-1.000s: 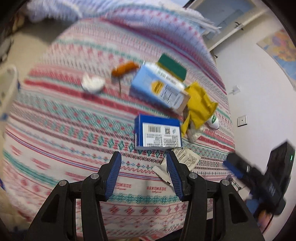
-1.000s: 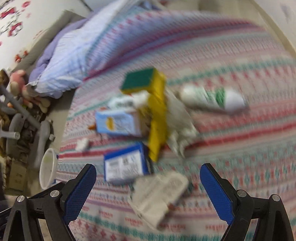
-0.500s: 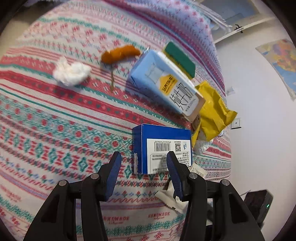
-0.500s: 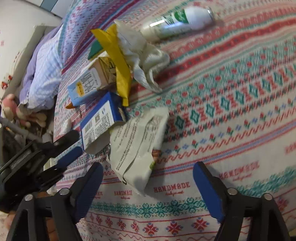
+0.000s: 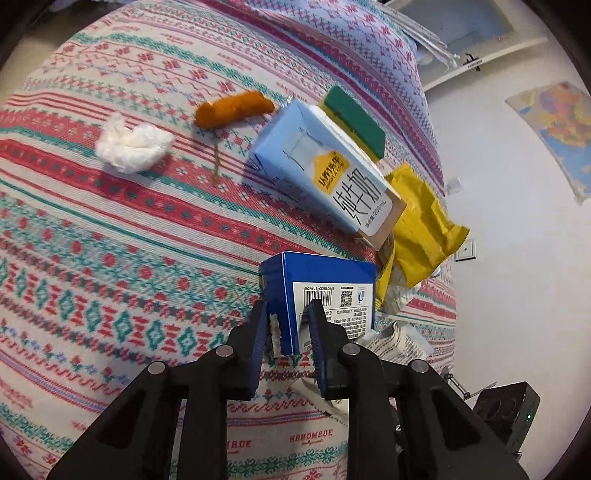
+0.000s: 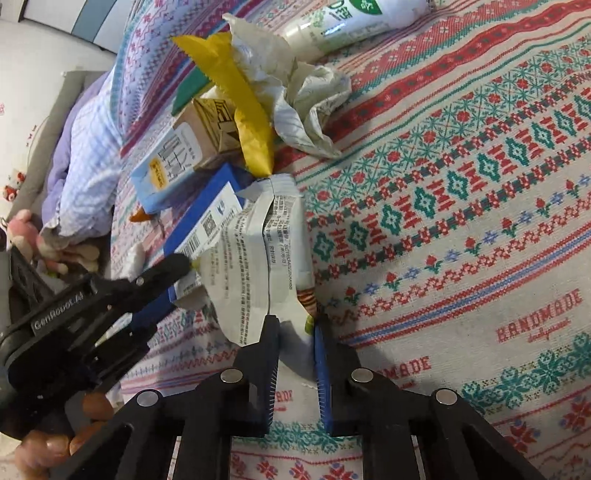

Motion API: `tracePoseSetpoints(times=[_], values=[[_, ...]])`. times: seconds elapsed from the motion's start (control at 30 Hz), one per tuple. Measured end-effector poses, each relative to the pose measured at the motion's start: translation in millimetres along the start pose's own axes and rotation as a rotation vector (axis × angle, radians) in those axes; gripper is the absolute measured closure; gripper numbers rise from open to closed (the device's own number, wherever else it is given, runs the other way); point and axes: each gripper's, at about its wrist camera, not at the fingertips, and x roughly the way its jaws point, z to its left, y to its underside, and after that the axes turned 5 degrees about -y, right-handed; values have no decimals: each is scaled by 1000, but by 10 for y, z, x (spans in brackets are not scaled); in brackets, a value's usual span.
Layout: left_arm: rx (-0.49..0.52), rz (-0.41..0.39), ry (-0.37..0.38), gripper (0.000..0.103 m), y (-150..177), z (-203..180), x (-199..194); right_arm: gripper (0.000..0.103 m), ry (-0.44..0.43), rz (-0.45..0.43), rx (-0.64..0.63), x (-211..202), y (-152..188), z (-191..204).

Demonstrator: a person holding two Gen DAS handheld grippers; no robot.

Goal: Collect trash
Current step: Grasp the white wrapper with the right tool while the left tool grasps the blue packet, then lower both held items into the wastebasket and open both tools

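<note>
Trash lies on a patterned bedspread (image 5: pixel 110 258). My left gripper (image 5: pixel 288 325) is shut on the near corner of a blue box (image 5: pixel 325 284) with a white barcode label; the box also shows in the right wrist view (image 6: pixel 207 221). My right gripper (image 6: pixel 295 332) is shut on the near end of a white snack wrapper (image 6: pixel 258 258) lying beside the box. The left gripper (image 6: pixel 162 273) shows at the left of the right wrist view.
A light-blue milk carton (image 5: pixel 325 173), green sponge (image 5: pixel 354 118), yellow wrapper (image 5: pixel 421 225), orange peel (image 5: pixel 232 107) and white tissue (image 5: pixel 133 144) lie beyond. A crumpled paper (image 6: pixel 306 99) and white bottle (image 6: pixel 354 22) lie farther off. A blanket (image 6: pixel 85 147) is at left.
Both grippers moved forward and closed: the left on the blue box's corner, the right on the white wrapper's end. Both were open half a second ago.
</note>
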Motion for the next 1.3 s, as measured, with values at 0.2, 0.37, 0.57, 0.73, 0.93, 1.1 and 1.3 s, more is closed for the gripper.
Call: tracePoseSetpoints(times=[0.2,0.37,0.57,0.73,0.93,1.1,1.3], values=[[27,-74,-28,80,-3,39,-389,91,-6,-9,-39,6,-45,190],[10,-126,-67,81,-6,178,-703,93,-10,-13,-53,31,-74,299],[16,-217,-120,80,-4,333,-1127,95,-16,-24,-61,58,-169,426],[-37,-280,-112,80,-40,600,-1573,97,-19,-27,-87,123,-214,616],[-95,-427,-194,80,-148,1185,-2432,97,-31,-21,-108,200,-214,792],[-163,-473,-298,80,-204,1767,-2819,98,-65,-26,-125,268,-227,969],[-245,-479,-387,80,-276,2409,-2899,98,-110,5,-199,439,-174,1310]])
